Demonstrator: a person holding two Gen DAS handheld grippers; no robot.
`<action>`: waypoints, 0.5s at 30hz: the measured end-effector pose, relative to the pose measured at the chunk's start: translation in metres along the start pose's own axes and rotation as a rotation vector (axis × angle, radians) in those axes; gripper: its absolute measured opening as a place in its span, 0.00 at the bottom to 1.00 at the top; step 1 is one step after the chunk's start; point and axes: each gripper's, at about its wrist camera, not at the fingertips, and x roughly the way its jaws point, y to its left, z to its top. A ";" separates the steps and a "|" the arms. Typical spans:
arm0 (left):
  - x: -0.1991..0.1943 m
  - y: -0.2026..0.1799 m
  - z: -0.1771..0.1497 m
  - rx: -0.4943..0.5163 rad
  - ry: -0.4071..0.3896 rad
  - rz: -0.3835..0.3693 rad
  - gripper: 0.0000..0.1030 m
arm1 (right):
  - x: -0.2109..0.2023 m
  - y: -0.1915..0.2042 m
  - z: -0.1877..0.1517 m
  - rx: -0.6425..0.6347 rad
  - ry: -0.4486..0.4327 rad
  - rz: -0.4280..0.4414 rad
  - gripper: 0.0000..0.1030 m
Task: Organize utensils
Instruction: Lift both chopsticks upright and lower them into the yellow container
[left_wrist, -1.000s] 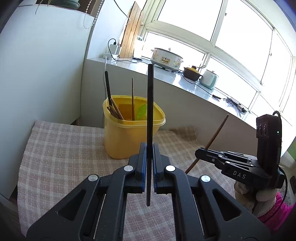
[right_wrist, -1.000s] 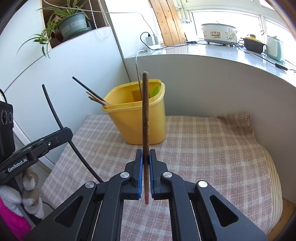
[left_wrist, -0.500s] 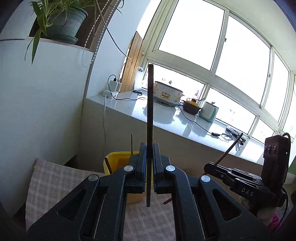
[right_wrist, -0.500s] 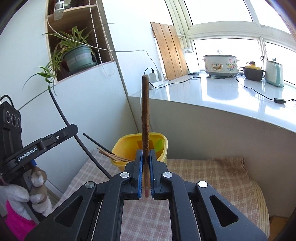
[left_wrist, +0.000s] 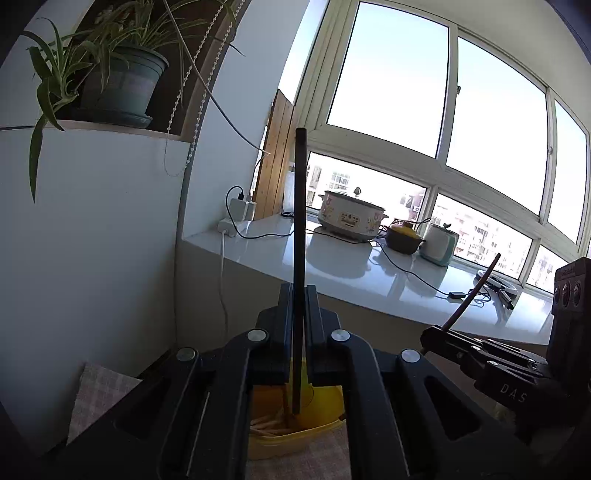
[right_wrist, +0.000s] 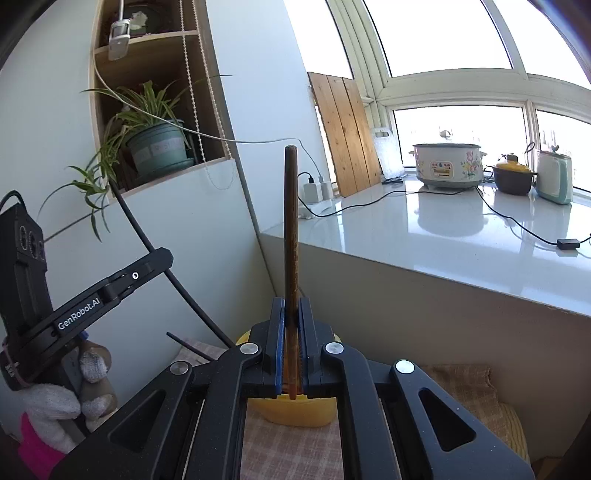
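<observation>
Chopsticks: left tongs (left_wrist: 297, 332) pinch a black chopstick (left_wrist: 300, 229), right tongs (right_wrist: 291, 347) a brown wooden chopstick (right_wrist: 290, 236), both upright above the near yellow bin (right_wrist: 295, 415). Light, stiff, slippery; grip low.

wrist views, facing windowsill (left_wrist: 369, 273), perhaps overlapping

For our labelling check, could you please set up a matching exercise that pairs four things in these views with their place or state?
Things:
1. black chopstick
2. brown chopstick
3. yellow container
4. potted plant

Places or states:
A. on the checked cloth, below both grippers
B. clamped upright in the right gripper
C. in a wall shelf niche
D. clamped upright in the left gripper

Pairs: 1-D, 2-B, 3-A, 4-C
</observation>
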 end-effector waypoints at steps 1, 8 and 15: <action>0.005 0.000 -0.002 0.004 0.006 0.003 0.03 | 0.004 -0.001 0.001 0.002 0.000 0.000 0.05; 0.030 -0.006 -0.018 0.074 0.038 0.040 0.03 | 0.027 -0.004 -0.004 0.008 0.027 -0.003 0.05; 0.039 -0.006 -0.031 0.089 0.068 0.059 0.03 | 0.042 -0.005 -0.015 -0.005 0.068 -0.019 0.05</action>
